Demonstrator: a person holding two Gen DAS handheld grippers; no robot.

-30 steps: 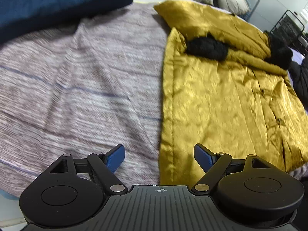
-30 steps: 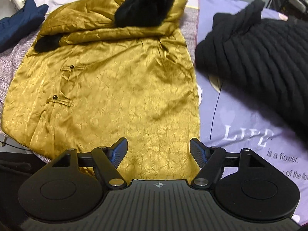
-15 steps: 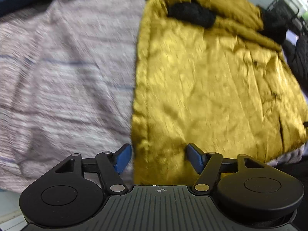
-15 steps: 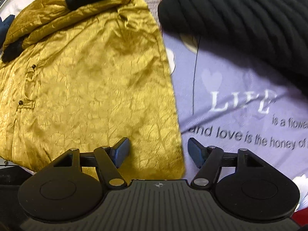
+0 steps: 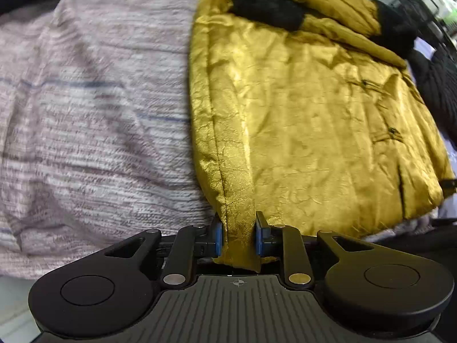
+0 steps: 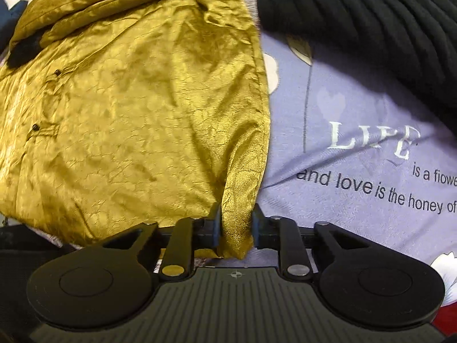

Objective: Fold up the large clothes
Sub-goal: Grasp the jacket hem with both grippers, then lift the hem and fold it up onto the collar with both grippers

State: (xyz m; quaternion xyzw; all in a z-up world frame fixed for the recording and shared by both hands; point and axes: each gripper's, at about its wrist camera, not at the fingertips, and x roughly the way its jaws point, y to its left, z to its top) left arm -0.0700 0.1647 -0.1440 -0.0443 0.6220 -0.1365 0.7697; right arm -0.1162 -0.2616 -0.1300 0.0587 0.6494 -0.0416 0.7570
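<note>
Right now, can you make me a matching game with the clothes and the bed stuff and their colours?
Things:
1. Big shiny coat pinched at its corners by the left hand-held gripper and the right hand-held gripper, whose jaws are closing on it
2. Ribbed jacket
3. Sheet with the word LIFE on it
4. Striped blanket

Colours:
A. Pale purple
B. Grey with thin blue lines
C. Golden yellow
D. Black

Pairs: 1-C, 2-D, 3-A, 4-B

Glossy, crinkled gold satin coat (image 5: 308, 120) – black fur trim (image 5: 268, 8), matt ribbed grey bedspread (image 5: 94, 120)
</note>
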